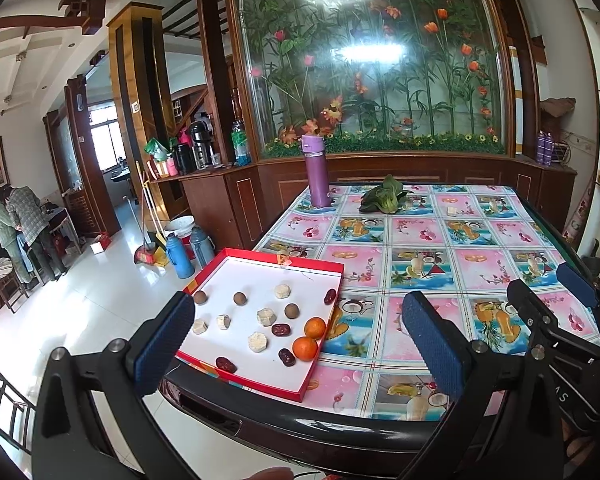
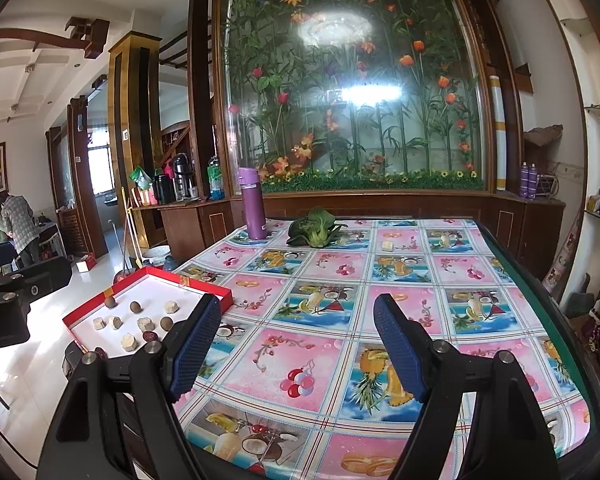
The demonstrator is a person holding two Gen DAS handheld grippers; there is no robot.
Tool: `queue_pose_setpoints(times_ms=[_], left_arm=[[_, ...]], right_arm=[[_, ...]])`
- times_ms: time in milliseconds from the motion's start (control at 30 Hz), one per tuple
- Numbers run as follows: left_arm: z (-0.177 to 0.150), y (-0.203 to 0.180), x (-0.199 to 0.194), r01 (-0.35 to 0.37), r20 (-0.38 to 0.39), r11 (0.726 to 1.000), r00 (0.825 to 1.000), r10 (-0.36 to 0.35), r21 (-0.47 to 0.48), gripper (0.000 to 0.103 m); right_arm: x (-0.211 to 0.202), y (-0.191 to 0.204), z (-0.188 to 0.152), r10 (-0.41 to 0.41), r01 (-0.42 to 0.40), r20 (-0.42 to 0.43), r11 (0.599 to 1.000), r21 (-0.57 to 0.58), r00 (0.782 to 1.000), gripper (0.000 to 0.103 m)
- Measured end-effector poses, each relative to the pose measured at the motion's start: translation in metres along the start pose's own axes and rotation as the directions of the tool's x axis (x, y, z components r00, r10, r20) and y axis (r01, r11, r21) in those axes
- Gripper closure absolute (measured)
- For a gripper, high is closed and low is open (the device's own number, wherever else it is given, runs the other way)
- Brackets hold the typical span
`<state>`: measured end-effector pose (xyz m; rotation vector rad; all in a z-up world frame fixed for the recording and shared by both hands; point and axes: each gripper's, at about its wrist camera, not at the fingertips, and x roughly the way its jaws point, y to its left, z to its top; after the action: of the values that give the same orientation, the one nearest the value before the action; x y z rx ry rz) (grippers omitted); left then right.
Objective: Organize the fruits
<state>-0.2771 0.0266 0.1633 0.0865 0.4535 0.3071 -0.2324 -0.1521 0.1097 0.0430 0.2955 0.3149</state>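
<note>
Left gripper (image 1: 296,330): spread wide with nothing between its pads, hovering above the table's near left corner, just short of the tray.
Red tray (image 1: 260,258): a shallow red-rimmed lid with a white floor, at the left corner of the table and overhanging the edge a little.
Fruits in tray: 2 oranges (image 1: 310,338) touching each other near the right wall; 4 dark red dates (image 1: 280,330) scattered along the near and right sides; 3 brown round longans (image 1: 292,311) toward the far side; 5 pale cut chunks (image 1: 266,316) spread through the middle. The kinds lie mixed, not grouped.
Step in hand: every fruit seen already lies inside the tray, which fits gathering that is done as well as sorting by kind yet to come; the pictures do not settle which.
Next move calls for: if any piece is lifted, a narrow, gentle pinch, since the dates and longans are small and would roll.
Purple flask (image 1: 317,172): upright at the far left of the table.
Leafy greens (image 1: 382,198): just beside the flask.
Tablecloth (image 2: 380,280): printed fruit squares.
Right gripper (image 2: 298,350): released and holding nothing, over bare cloth well right of the tray.
Writing: letters on the gripper bodies are cut off; no brand is legible.
</note>
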Motion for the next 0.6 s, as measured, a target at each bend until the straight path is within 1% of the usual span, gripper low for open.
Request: queue_pose_setpoints(times_ms=[133,367,600], left_arm=[[0.001,-0.001,0.003,0.004,-0.005,1.000,1.000,-0.004,0.000,0.000],[-0.002,0.000,0.013,0.014,-0.028,1.000,1.000,-0.014,-0.002,0.000],[-0.004,0.008,0.019,0.026,-0.038,0.999,0.999,-0.027,-0.027,0.000]], right_arm=[[0.000,0.000,-0.001,0.001,-0.001,-0.004,1.000,0.004,1.000,0.024],[0.011,0.001,-0.005,0.012,-0.012,-0.036,1.000,0.012,0.999,0.024],[0.013,0.006,-0.007,0.018,-0.018,-0.042,1.000,0.005,0.999,0.024]])
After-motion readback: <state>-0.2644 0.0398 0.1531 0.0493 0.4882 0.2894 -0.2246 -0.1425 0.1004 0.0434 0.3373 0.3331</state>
